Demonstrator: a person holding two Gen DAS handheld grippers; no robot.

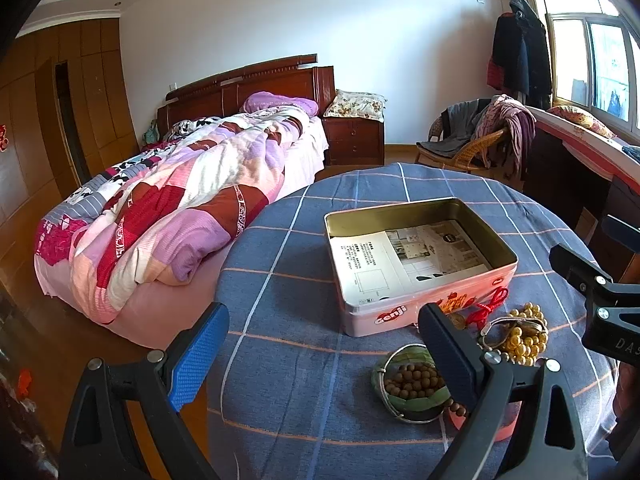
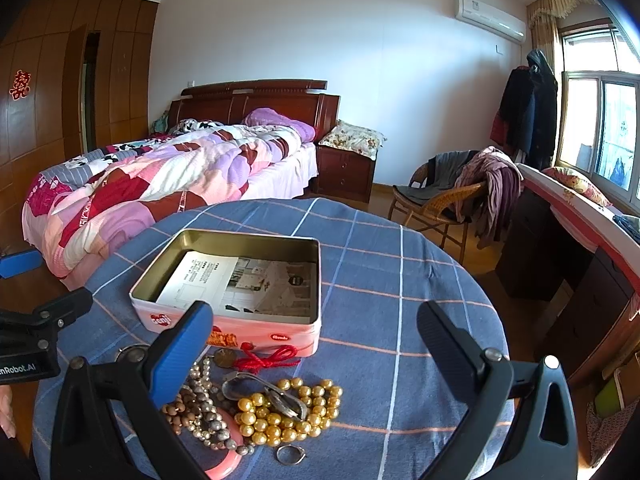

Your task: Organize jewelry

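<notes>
An open pink tin box [image 1: 424,308] [image 2: 260,330] with printed paper inside stands on the round table [image 1: 300,280] [image 2: 400,280]. In front of it lies a heap of jewelry: a gold bead necklace [image 2: 288,412] [image 1: 524,336], a watch [image 2: 276,394], a red cord knot [image 2: 268,358] [image 1: 490,306], grey pearl beads [image 2: 208,412], a pink bangle [image 2: 230,460], a small ring [image 2: 290,455], a green bangle with brown wooden beads [image 1: 412,382]. My left gripper [image 1: 324,358] is open above the table's left part. My right gripper [image 2: 316,354] is open above the heap.
The table has a blue checked cloth. A bed with a patchwork quilt [image 1: 168,208] stands behind to the left. A wicker chair with clothes [image 2: 452,196] and a desk under the window [image 2: 580,232] are to the right.
</notes>
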